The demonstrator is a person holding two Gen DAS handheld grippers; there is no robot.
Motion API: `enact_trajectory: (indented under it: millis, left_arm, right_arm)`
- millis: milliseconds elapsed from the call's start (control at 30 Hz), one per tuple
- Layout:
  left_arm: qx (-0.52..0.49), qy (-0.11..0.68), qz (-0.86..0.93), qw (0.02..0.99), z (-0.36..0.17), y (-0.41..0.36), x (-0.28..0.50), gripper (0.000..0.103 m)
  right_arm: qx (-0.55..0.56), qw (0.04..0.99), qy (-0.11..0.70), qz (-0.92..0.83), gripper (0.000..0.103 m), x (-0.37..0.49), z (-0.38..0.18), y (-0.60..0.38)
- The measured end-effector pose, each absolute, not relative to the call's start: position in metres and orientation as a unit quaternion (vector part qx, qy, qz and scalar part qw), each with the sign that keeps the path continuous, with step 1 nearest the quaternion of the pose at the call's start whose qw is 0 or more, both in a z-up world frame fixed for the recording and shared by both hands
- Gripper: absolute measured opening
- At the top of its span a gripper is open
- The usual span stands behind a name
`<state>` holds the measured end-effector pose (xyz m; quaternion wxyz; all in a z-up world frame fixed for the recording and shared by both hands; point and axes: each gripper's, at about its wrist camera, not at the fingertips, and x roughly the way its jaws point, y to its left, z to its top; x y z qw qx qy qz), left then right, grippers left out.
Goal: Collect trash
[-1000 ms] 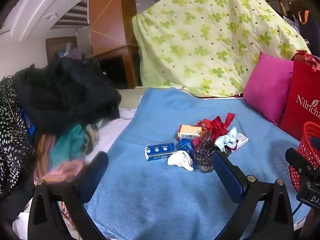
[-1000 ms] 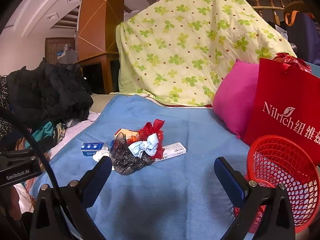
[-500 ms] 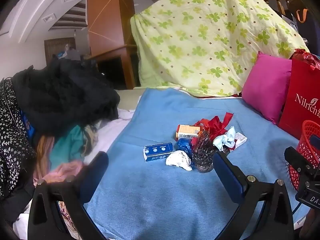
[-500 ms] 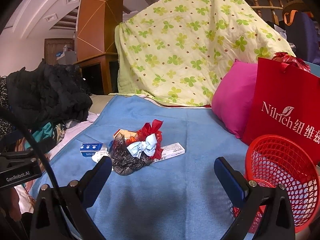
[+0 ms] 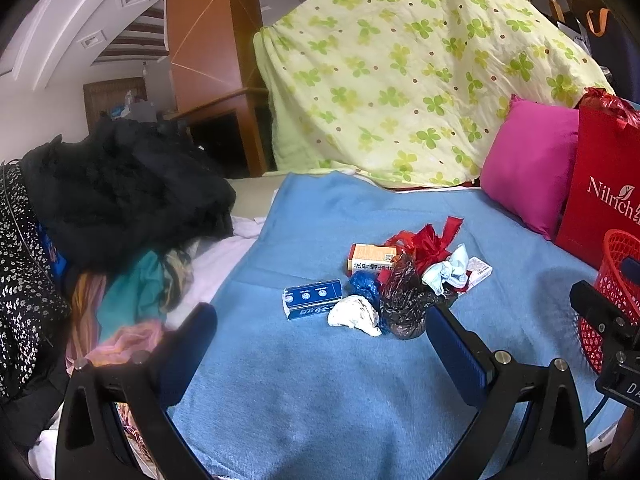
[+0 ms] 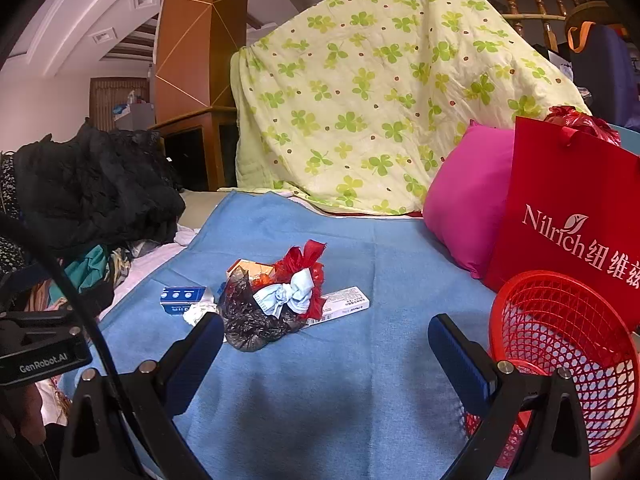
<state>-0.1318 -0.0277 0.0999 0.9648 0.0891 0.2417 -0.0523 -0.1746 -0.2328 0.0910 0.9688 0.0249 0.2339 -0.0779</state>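
Note:
A small heap of trash lies mid-blanket: a blue box (image 5: 312, 298), a white crumpled tissue (image 5: 354, 315), a dark plastic bag (image 5: 404, 304), a red plastic bag (image 5: 428, 242), an orange box (image 5: 370, 258), a pale blue face mask (image 6: 286, 296) and a white flat box (image 6: 344, 305). A red mesh basket (image 6: 568, 356) stands at the right. My left gripper (image 5: 320, 354) is open, just short of the heap. My right gripper (image 6: 326, 354) is open and holds nothing, between the heap and the basket.
The blue blanket (image 5: 320, 400) covers the bed. Dark clothes (image 5: 120, 192) pile up at the left. A green-clover quilt (image 5: 400, 80) rises at the back, with a pink pillow (image 6: 468, 200) and a red paper bag (image 6: 572, 208) at the right.
Both views have shifted only slightly; the heap sits a touch further left in each. Nothing was picked up, and both grippers stay open.

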Motion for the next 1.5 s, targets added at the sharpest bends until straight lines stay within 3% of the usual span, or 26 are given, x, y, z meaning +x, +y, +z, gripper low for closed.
enact_trajectory:
  millis: [567, 1000, 1500]
  left_arm:
    - [0.092, 0.251, -0.058, 0.962, 0.092, -0.03, -0.128, 0.103]
    - [0.085, 0.26, -0.059, 0.96, 0.083, -0.025, -0.12, 0.103]
    - [0.078, 0.269, -0.058, 0.958, 0.075, -0.018, -0.111, 0.103]
  right_arm:
    - [0.027, 0.966, 0.247, -0.077, 0.103, -0.173, 0.089, -0.233]
    - [0.03, 0.984, 0.162, -0.071, 0.103, -0.175, 0.084, -0.232]
    - [0.019, 0.977, 0.202, -0.068, 0.103, -0.163, 0.082, -0.217]
